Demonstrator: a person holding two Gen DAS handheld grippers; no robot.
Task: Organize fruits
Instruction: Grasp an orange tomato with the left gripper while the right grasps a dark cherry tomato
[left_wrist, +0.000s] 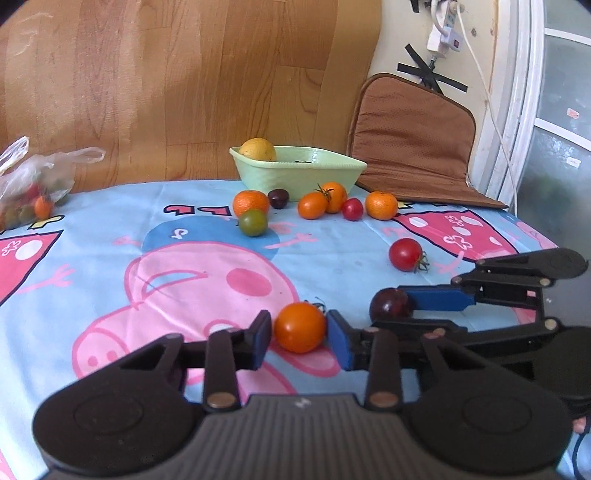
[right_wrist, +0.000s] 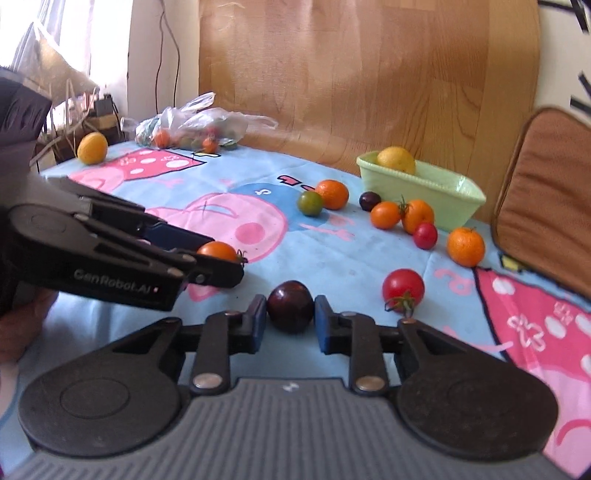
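Note:
My left gripper (left_wrist: 300, 338) is shut on an orange tomato (left_wrist: 300, 326) low over the cartoon tablecloth. My right gripper (right_wrist: 290, 319) is shut on a dark purple tomato (right_wrist: 290, 305) just to its right; that gripper also shows in the left wrist view (left_wrist: 410, 312). A pale green bowl (left_wrist: 295, 177) at the table's back holds a yellow fruit (left_wrist: 258, 149). Several loose fruits lie in front of the bowl: tangerines (left_wrist: 251, 203), an orange tomato (left_wrist: 312, 206), a green tomato (left_wrist: 252, 222), a small dark tomato (left_wrist: 277, 198). A red tomato (left_wrist: 405, 254) lies nearer.
A clear plastic bag of small tomatoes (right_wrist: 192, 127) sits at the back left, with a yellow fruit (right_wrist: 92, 147) beside it. A brown cushion (left_wrist: 410, 144) leans right of the bowl. A wooden panel (left_wrist: 166, 81) stands behind the table.

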